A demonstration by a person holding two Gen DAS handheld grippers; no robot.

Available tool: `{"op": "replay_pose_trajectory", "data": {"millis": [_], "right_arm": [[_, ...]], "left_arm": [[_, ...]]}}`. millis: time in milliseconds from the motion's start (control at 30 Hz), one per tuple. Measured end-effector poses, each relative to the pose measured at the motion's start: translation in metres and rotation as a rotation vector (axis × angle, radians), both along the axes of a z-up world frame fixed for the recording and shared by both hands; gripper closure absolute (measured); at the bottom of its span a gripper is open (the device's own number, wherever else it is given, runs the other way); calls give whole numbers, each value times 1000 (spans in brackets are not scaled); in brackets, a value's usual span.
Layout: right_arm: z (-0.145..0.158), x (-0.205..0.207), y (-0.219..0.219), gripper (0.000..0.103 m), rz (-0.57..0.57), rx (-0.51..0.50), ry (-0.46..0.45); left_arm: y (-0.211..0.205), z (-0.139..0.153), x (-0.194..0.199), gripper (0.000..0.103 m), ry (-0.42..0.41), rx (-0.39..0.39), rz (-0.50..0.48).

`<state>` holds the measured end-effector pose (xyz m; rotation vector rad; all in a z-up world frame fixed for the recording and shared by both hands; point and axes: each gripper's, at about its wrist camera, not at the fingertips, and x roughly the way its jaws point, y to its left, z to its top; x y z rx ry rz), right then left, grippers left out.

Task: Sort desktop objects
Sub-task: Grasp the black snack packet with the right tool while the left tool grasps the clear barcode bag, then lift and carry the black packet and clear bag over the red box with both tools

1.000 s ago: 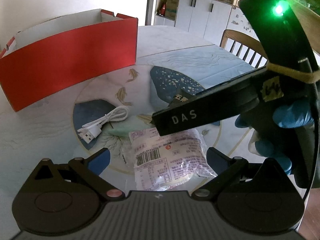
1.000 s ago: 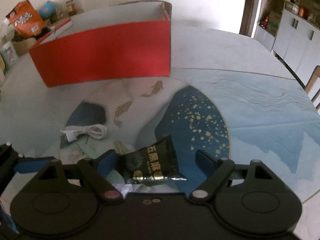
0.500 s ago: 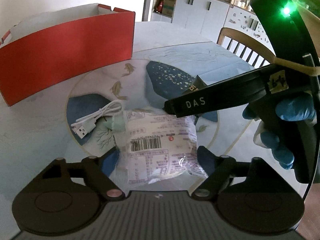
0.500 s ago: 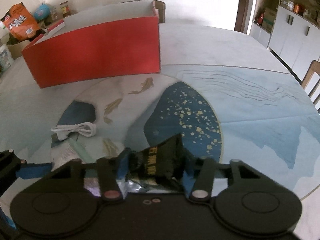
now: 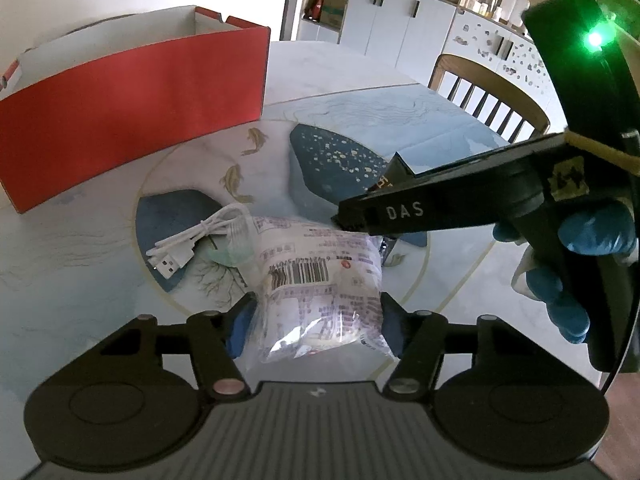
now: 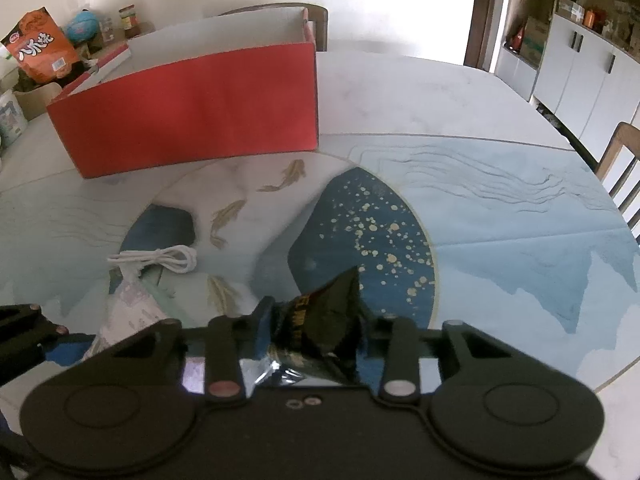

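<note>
left claw (image 5: 316, 320) clamps white packet (image 5: 316, 280); right claw (image 6: 316, 336) clamps black packet (image 6: 320, 320).

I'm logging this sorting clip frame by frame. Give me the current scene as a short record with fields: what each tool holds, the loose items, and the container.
left tool: closed on the white snack packet, barcode side up
right tool: closed on the black snack packet
loose item: white USB cable, coiled on the table, left of the white snack packet
container: red box, open top, standing at the far side; contents not visible
sorted so far: cannot tell
</note>
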<state>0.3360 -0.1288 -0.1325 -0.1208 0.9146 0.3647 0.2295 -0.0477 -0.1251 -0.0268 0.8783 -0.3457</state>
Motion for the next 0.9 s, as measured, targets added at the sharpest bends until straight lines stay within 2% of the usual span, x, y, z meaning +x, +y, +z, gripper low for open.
{"op": "replay_pose_trajectory", "data": {"millis": [267,900], "right_arm": [[14,-6,-4,76,-5,5,-11],[74,-14,7,76,29,41,-65]], "left_arm": [[5,16,-2,47,-20,0,0],[29,70,6,48,-79,-24,39]]}}
